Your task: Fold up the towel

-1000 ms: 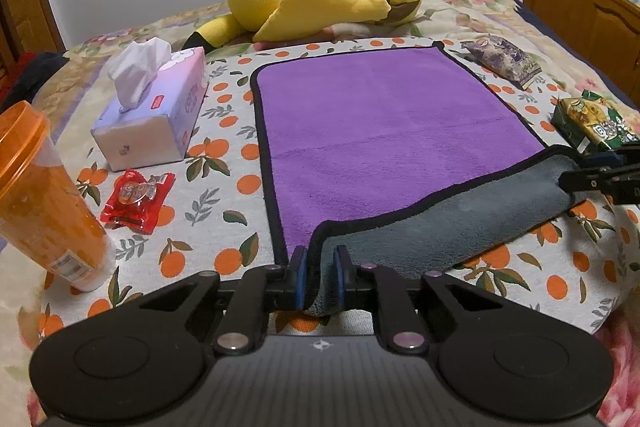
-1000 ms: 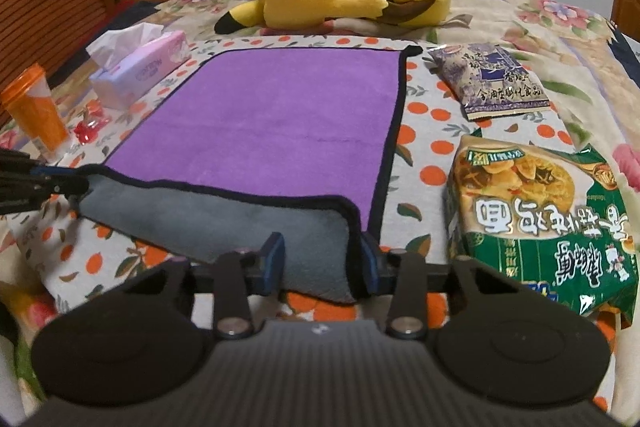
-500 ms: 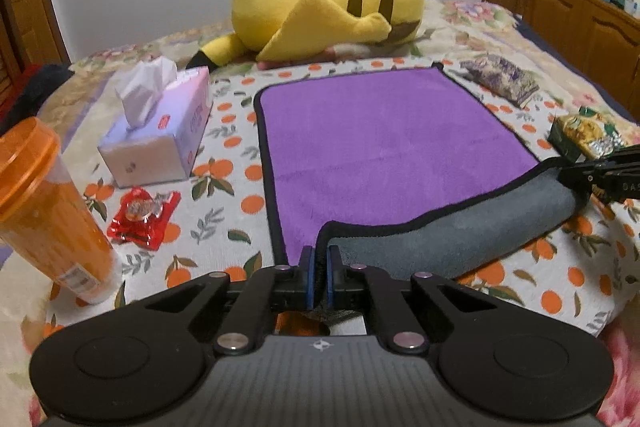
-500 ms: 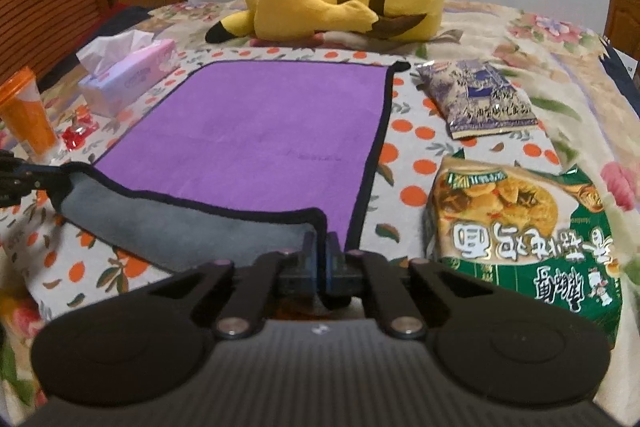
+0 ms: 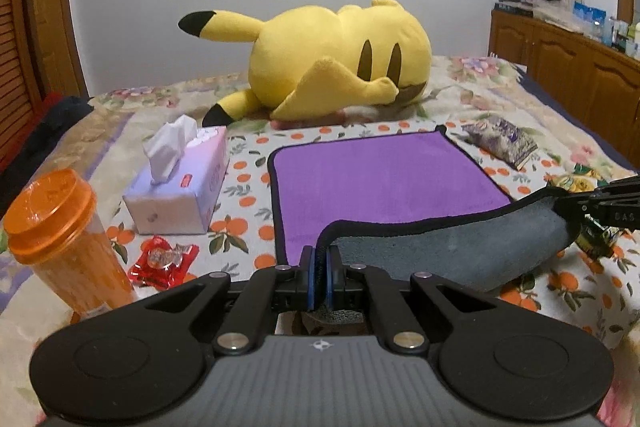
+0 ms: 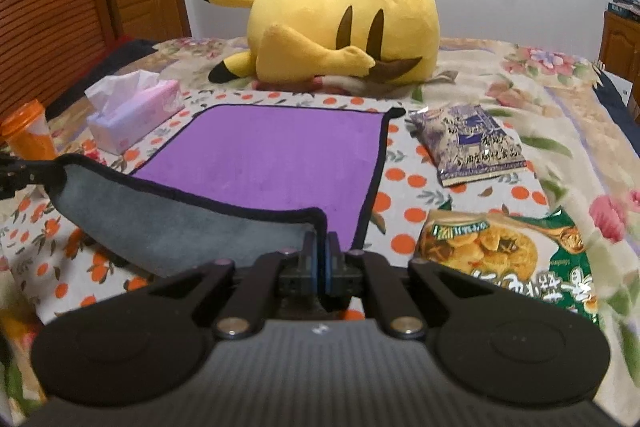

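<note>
A purple towel point(image 5: 380, 179) with a black hem and grey underside lies on the orange-print bed cover; it also shows in the right wrist view point(image 6: 276, 159). My left gripper point(image 5: 320, 269) is shut on the towel's near left corner. My right gripper point(image 6: 321, 259) is shut on the near right corner. Both corners are lifted, so the near edge hangs between them and shows its grey side point(image 5: 452, 251). The right gripper shows at the right edge of the left wrist view point(image 5: 600, 207).
A yellow plush toy point(image 5: 340, 59) lies behind the towel. A tissue box point(image 5: 180, 187), a red candy wrapper point(image 5: 164, 261) and an orange cup point(image 5: 64, 243) are to the left. A purple snack bag point(image 6: 468, 143) and a green noodle packet point(image 6: 508, 259) are to the right.
Both grippers closed on the towel's near corners and lifted them. The near edge rose off the bed and turned its grey side up.
</note>
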The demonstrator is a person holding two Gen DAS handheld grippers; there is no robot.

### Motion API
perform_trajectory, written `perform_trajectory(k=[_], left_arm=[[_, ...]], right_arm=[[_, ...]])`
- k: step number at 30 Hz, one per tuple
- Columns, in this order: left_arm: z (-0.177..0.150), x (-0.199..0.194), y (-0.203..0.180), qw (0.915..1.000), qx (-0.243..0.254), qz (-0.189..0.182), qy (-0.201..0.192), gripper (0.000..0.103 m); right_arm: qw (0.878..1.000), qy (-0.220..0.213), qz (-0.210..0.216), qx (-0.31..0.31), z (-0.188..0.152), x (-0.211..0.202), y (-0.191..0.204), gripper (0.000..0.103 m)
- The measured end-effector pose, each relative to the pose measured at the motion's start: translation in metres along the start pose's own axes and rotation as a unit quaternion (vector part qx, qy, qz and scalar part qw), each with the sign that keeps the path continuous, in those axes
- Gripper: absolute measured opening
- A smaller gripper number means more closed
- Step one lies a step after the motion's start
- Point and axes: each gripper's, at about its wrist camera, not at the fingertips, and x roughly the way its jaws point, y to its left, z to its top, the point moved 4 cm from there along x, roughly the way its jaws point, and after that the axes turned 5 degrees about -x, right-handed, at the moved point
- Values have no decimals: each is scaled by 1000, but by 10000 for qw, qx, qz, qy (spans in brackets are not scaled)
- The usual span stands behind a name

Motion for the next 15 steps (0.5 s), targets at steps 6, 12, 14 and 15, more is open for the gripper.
perform_trajectory(k=[6, 12, 14, 15], left_arm=[[6, 0, 2, 9999, -36, 64, -96, 6], [9, 2, 3, 9999, -30, 56, -122, 6], [10, 2, 4, 9999, -12, 49, -148, 6], [11, 2, 4, 9999, -7, 39, -159, 6]], right_arm=[[9998, -129, -36, -120, 5, -1, 1, 4], [9995, -180, -67, -251, 9, 3, 2, 4], [9991, -204, -106, -370, 11, 4, 4, 4], [9990, -216, -101, -384, 12, 5, 3, 4]])
